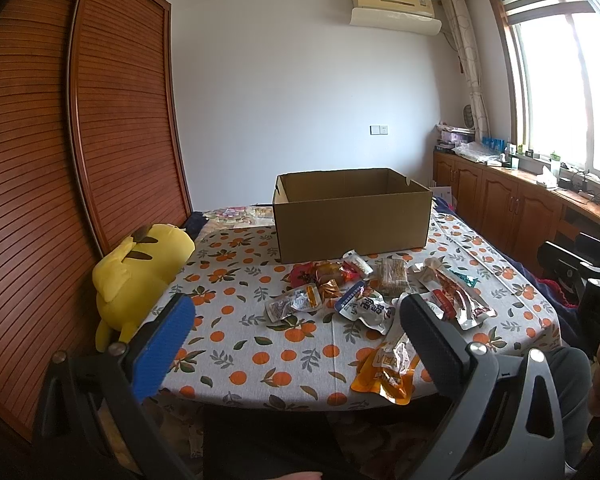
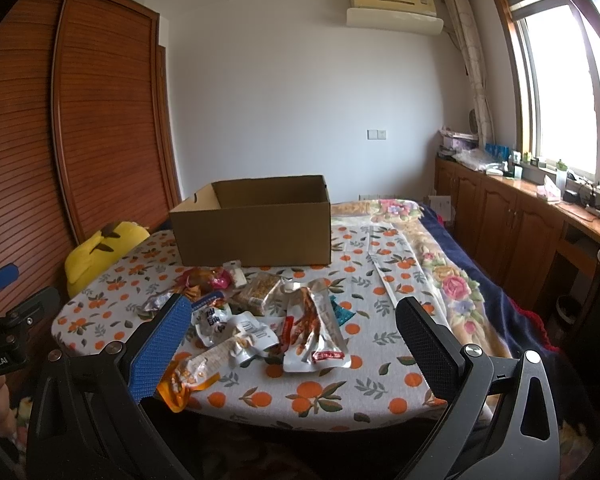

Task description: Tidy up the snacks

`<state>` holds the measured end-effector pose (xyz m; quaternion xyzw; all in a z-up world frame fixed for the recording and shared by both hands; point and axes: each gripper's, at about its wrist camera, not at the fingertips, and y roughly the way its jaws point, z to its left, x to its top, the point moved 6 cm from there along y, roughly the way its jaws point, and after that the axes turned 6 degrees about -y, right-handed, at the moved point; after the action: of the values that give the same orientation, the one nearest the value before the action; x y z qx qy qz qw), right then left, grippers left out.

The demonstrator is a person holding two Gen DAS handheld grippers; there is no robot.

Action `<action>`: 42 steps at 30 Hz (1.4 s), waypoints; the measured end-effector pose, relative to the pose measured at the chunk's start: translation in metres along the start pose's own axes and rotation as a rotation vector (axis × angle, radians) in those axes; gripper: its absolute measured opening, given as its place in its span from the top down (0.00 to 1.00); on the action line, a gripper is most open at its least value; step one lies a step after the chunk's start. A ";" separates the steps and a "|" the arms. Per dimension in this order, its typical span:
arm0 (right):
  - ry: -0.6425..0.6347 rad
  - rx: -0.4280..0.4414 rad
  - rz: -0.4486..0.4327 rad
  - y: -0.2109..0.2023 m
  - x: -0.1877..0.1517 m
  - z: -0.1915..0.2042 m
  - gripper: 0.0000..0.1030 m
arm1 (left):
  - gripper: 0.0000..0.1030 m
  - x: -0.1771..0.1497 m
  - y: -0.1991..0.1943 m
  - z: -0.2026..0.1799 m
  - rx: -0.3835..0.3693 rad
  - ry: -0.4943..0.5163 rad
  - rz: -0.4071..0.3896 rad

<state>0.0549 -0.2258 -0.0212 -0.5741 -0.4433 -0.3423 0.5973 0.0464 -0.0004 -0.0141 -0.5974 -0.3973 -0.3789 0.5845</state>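
Left gripper [image 1: 296, 340] spread wide and empty, right gripper [image 2: 294, 344] likewise, snack packets [image 2: 260, 320] heaped just ahead between the fingers, open cardboard box [image 1: 350, 220] beyond.

tablecloth [image 1: 260, 344]: grey, orange-fruit print | cardboard box [image 1: 352, 224]: plain brown | plush toy [image 1: 140, 272]: yellow, brown-tipped ears | wardrobe [image 1: 112, 120]: reddish-brown slats

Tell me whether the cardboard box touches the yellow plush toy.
Apart. The right wrist view shows patterned tablecloth between the cardboard box and the yellow plush toy.
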 end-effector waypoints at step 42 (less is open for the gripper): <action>-0.059 0.031 0.178 0.074 -0.043 -0.034 0.00 | 0.00 -0.042 0.094 -0.052 -0.196 0.056 0.228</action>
<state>0.1116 -0.2558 -0.0875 -0.6118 -0.4129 -0.2640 0.6208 0.1167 -0.0541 -0.0880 -0.6820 -0.2718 -0.3635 0.5735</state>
